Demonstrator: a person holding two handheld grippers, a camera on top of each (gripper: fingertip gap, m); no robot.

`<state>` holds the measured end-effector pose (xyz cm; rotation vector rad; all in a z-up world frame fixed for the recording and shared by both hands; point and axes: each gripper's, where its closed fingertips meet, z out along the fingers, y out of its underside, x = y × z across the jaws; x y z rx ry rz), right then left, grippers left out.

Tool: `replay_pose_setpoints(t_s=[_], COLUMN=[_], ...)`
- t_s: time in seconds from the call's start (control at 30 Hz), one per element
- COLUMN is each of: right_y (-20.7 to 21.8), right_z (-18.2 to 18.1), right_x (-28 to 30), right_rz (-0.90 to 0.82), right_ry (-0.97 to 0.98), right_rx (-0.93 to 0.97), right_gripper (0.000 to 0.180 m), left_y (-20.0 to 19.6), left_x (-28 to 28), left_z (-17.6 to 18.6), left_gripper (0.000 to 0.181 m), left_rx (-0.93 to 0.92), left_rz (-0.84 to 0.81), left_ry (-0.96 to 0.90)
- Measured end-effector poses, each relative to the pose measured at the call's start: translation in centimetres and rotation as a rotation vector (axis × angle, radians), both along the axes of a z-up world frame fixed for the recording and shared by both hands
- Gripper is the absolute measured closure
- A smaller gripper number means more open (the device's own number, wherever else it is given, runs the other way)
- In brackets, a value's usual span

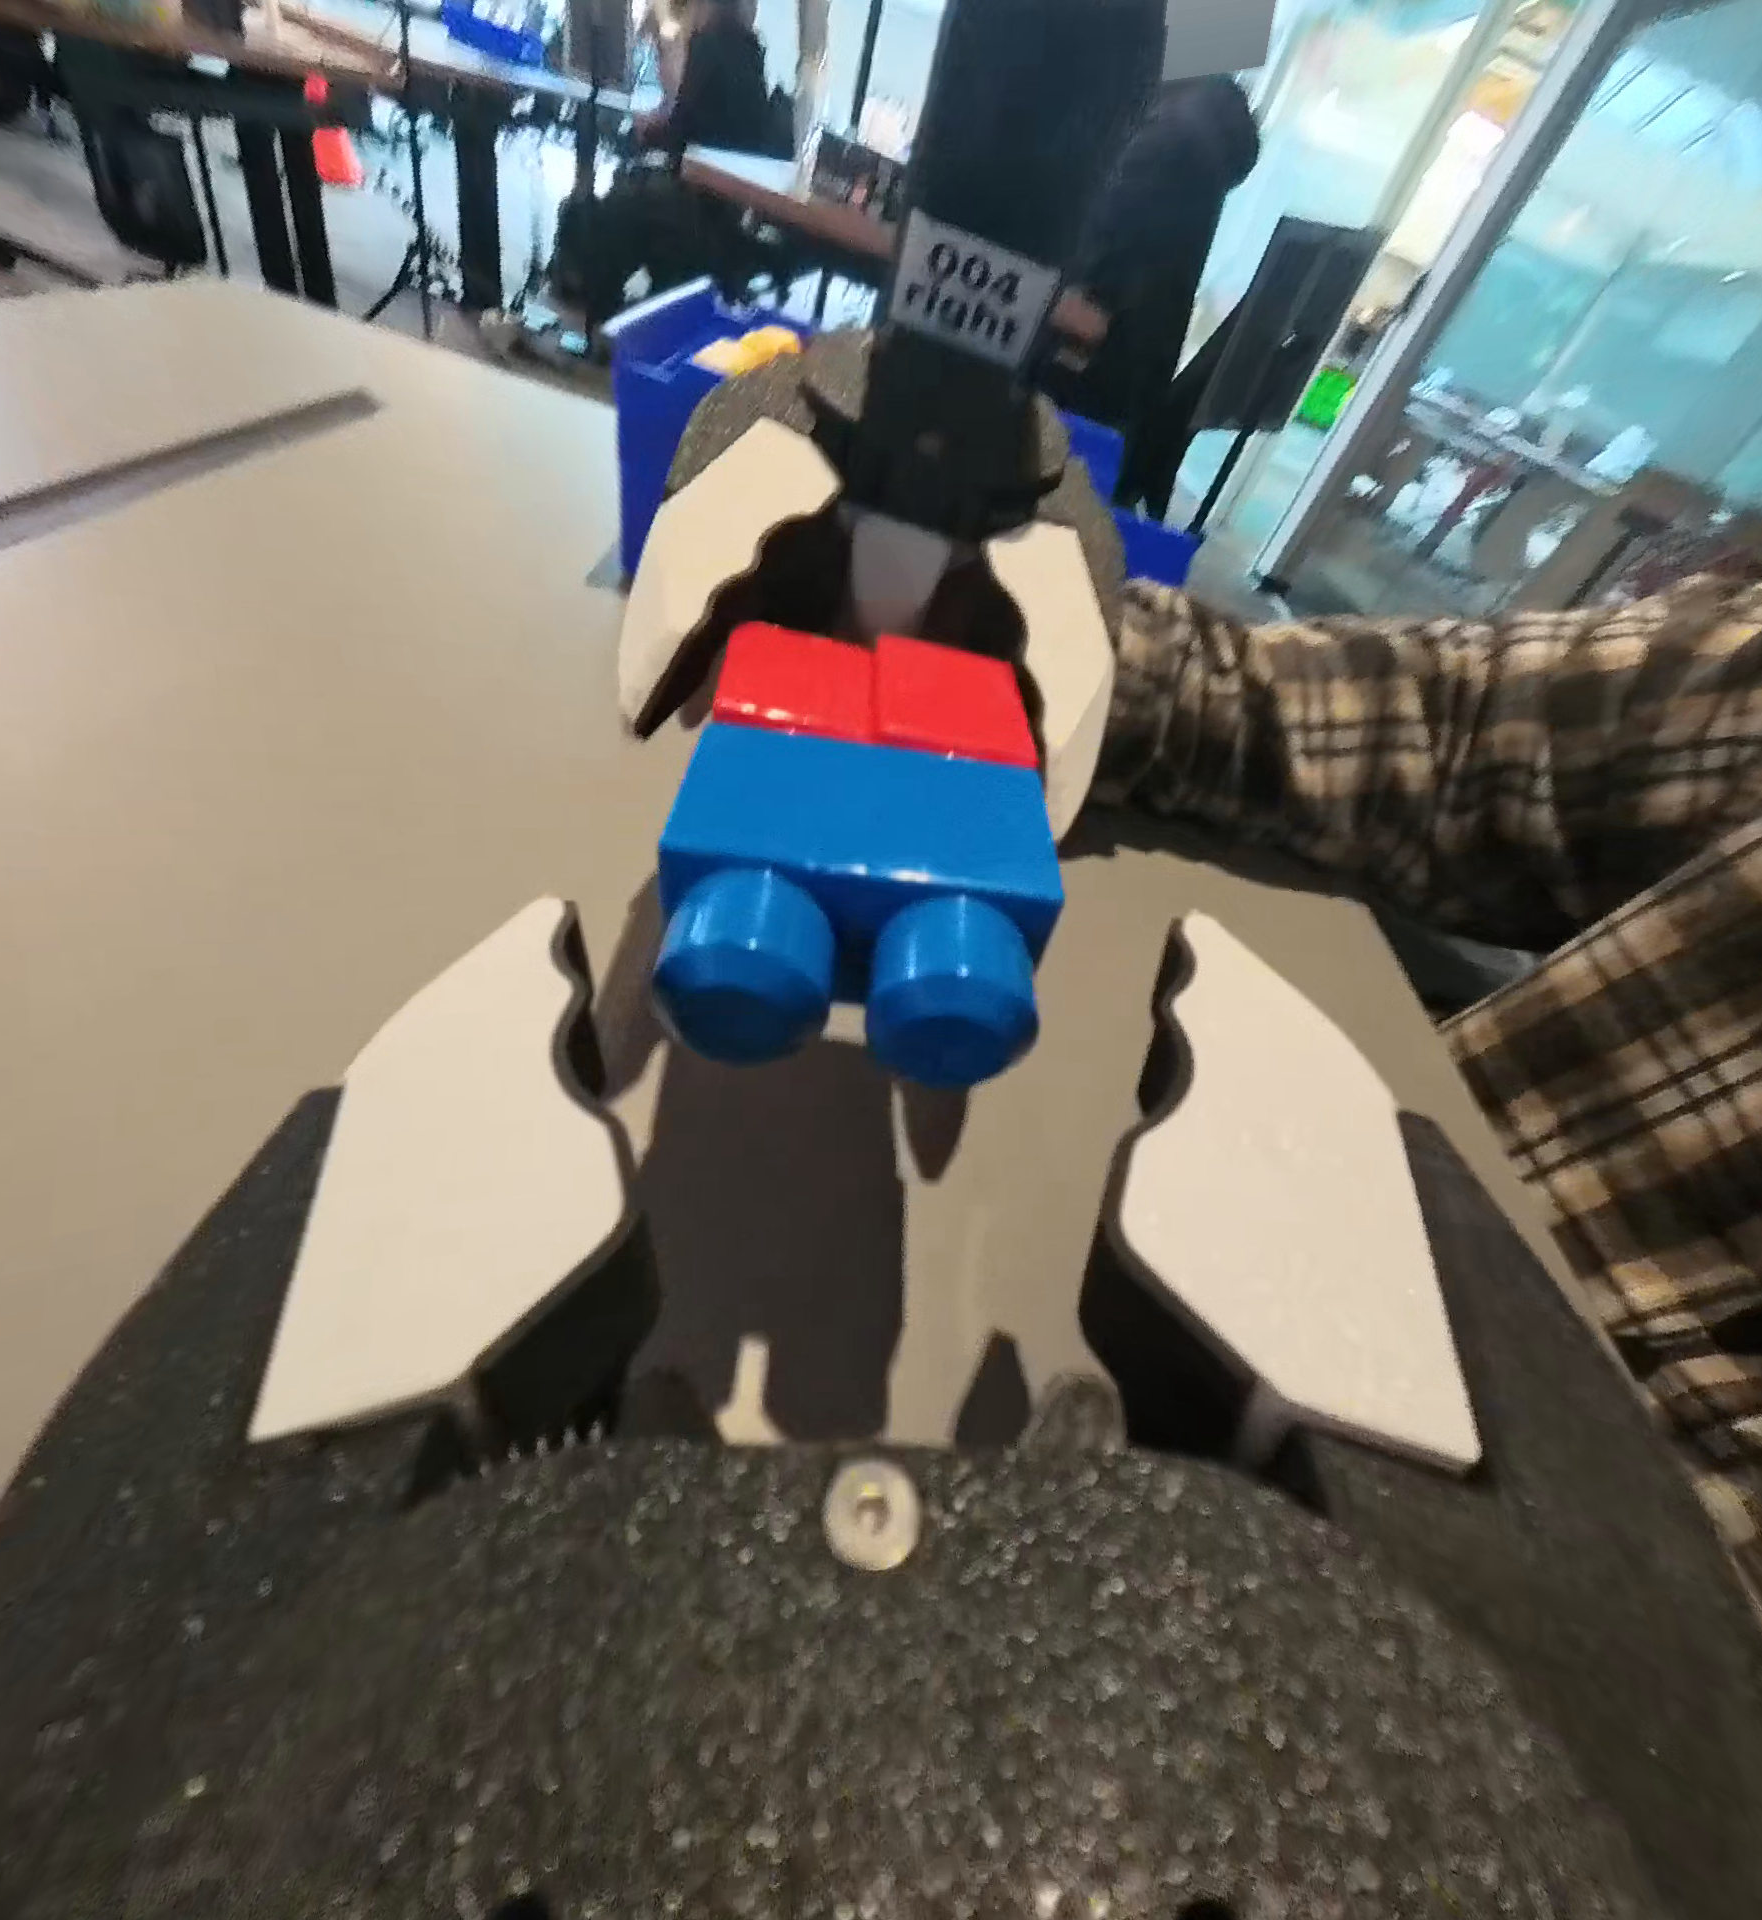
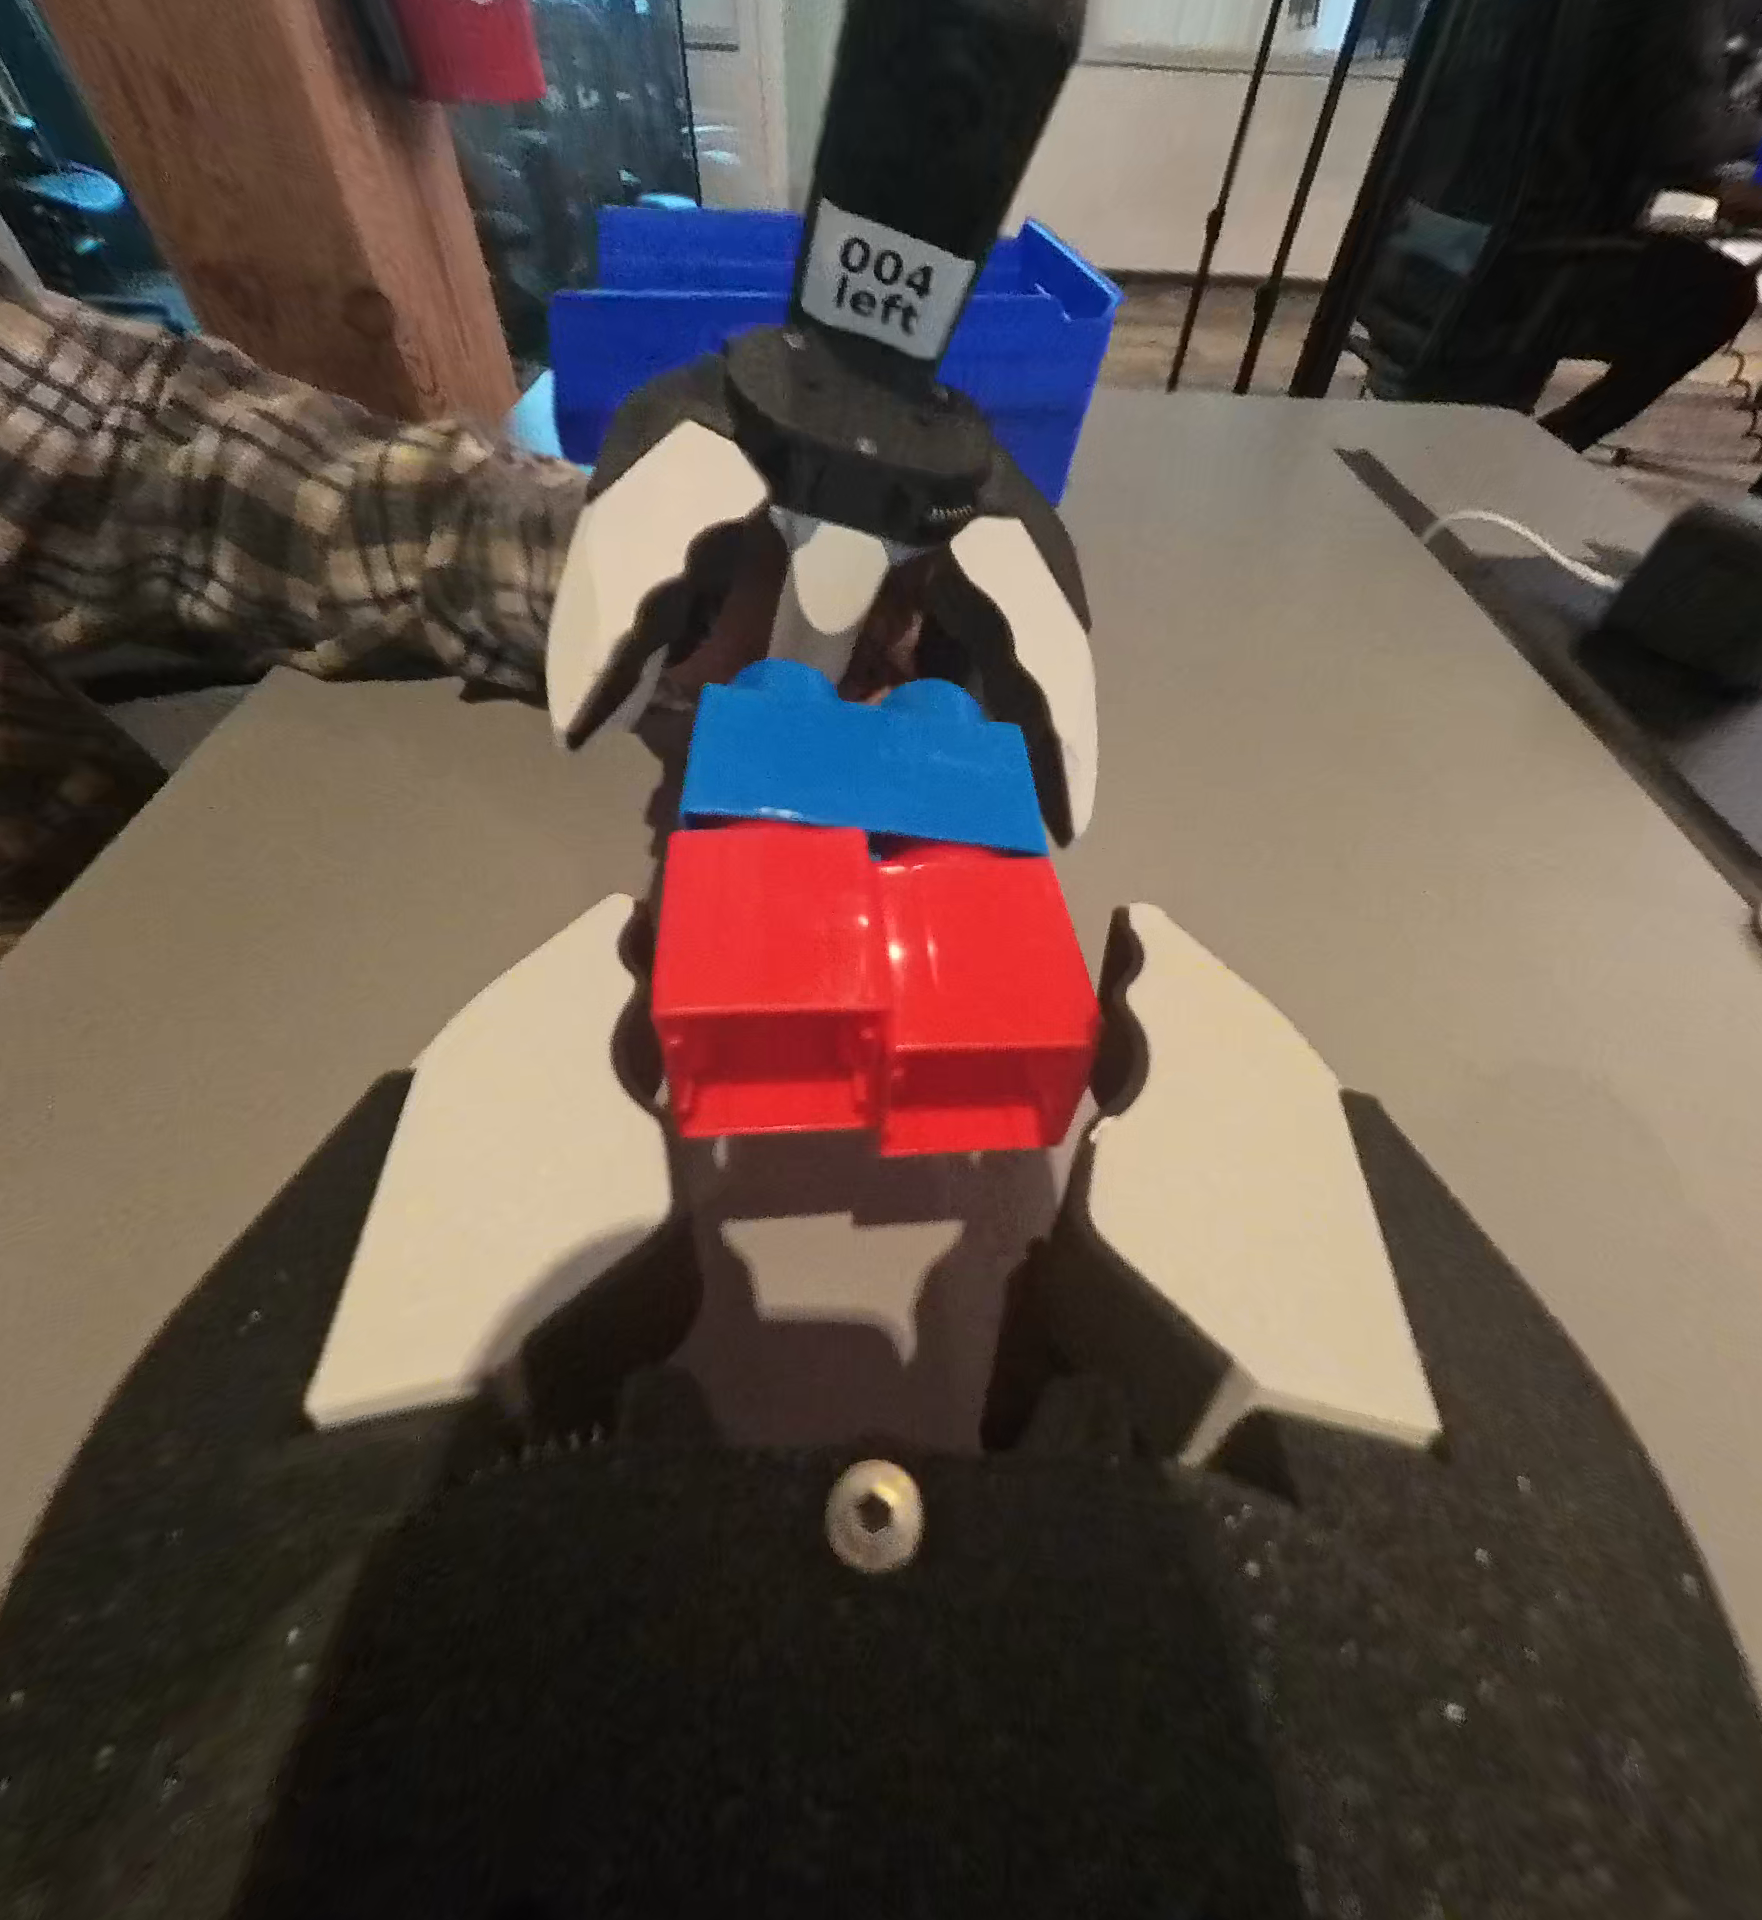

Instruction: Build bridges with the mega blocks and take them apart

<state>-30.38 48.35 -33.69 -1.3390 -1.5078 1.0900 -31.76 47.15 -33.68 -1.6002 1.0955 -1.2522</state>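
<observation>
Mega blocks — one blue block [image 1: 861,821] joined to two red blocks [image 2: 872,987] — hang above the grey table [image 1: 233,831]. Right gripper [image 2: 872,1013] clamps the red pair; left gripper [image 1: 872,997] gapes wide around the blue studs, untouching.

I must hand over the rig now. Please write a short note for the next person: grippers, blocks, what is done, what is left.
Left gripper: jaws open around the studs of the blue block, not gripping.
Right gripper: shut on the two red blocks.
Blocks: blue block joined to the red blocks, held above the table.
Done: piece lifted.
Left: probably close on blue, pull apart.
</observation>
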Motion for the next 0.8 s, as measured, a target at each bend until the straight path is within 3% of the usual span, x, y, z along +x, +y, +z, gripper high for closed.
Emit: replay_pose_setpoints(t_s=[0.07, 0.13, 0.43, 0.8], right_y=[-0.5, -0.7, -1.6, -2.0], right_z=[0.4, 1.0, 1.8, 2.9], right_x=[-0.5, -0.8, -1.7, -1.4], right_rz=[0.008, 0.000, -0.008, 0.014], right_ry=[0.000, 0.021, 0.055, 0.114], right_rx=[0.025, 0.027, 0.044, 0.020], right_gripper=[0.098, 0.098, 0.098, 0.098], left_y=[-0.6, -0.5, -0.7, -1.8], left_x=[0.2, 0.1, 0.4, 0.3], left_z=[0.5, 0.6, 0.4, 2.4], left_gripper=[0.092, 0.094, 0.088, 0.097], left_rx=[0.027, 0.063, 0.149, 0.126], left_rz=[-0.026, -0.012, 0.022, -0.040], left_ry=[-0.020, -0.016, 0.055, -0.058])
